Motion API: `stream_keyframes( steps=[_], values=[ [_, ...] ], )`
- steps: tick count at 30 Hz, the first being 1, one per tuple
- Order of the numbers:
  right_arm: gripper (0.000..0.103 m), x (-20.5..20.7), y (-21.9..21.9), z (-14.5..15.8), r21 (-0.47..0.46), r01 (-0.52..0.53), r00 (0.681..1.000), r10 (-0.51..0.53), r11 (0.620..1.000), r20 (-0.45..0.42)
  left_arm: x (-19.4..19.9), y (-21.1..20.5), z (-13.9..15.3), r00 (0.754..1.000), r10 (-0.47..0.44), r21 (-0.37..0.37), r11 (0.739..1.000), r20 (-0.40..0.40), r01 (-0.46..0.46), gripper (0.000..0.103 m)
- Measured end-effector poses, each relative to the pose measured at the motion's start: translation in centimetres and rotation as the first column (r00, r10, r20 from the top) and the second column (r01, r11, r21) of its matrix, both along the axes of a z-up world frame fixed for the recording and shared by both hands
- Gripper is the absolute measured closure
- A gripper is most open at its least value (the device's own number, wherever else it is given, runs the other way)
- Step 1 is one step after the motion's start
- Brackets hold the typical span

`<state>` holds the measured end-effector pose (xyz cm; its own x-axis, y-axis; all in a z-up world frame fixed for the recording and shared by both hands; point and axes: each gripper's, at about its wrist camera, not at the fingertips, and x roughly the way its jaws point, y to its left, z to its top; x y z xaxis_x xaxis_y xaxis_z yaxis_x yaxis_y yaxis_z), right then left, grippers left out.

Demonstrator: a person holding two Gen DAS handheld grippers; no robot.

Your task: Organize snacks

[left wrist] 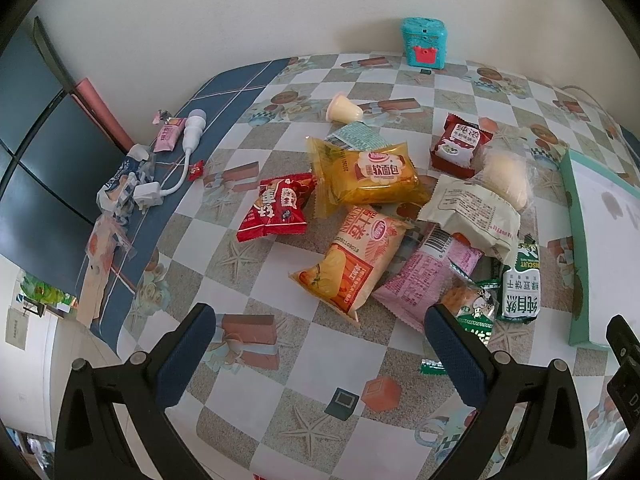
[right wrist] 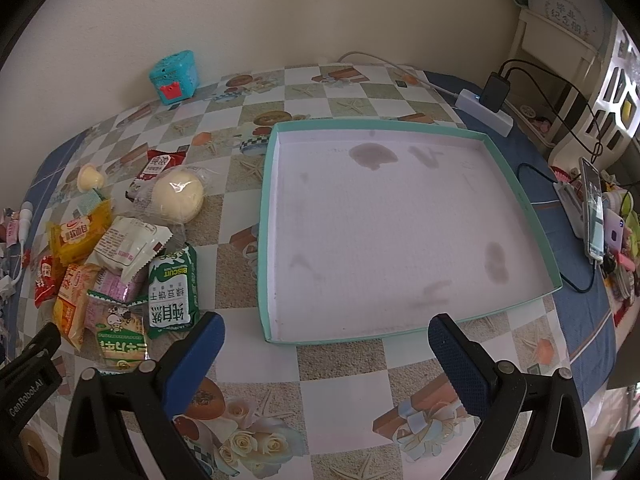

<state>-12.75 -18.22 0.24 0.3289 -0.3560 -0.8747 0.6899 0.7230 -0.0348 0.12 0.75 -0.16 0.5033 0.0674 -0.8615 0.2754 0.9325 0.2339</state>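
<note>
Ahead of the spread, empty left gripper lies the snack pile.

1. One teal tray.
2. One teal tin.
3. One jelly cup.
4. One round bun.
5. Nine sealed snack packets piled together.
6. Two grippers: left gripper, right gripper.

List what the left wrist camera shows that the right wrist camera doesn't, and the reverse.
Only the left wrist view shows the small pink packet at the table's far edge and the white plug.

Only the right wrist view shows the whole inside of the tray, with nothing in it, plus the power strip and phone.

Both show the snack pile, including the yellow bread pack, the green biscuit pack and the teal tin.
</note>
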Motion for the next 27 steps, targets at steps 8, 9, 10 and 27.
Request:
stream_keyframes(
  steps=[8, 9, 10, 27],
  values=[
    [0.000, 0.0, -0.1, 0.0, 0.000, 0.000, 1.000, 0.000, 1.000, 0.000, 0.1, -0.1, 0.0, 1.000, 0.008, -0.002, 1.000, -0.003, -0.008, 0.000],
    [0.000, 0.0, 0.0, 0.0, 0.000, 0.000, 1.000, 0.000, 1.000, 0.000, 0.1, -0.1, 0.0, 1.000, 0.008, -0.002, 1.000, -0.003, -0.008, 0.000],
    [0.000, 0.0, 0.0, 0.0, 0.000, 0.000, 1.000, 0.000, 1.000, -0.001, 0.1, -0.1, 0.0, 1.000, 0.007, -0.002, 1.000, -0.003, -0.007, 0.000],
    [0.000, 0.7, 0.1, 0.0, 0.018, 0.006, 1.000, -0.006, 1.000, 0.009, 1.4, 1.9, 0.3, 0.995, 0.100, -0.068, 0.993, -0.020, -0.101, 0.000]
  ],
)
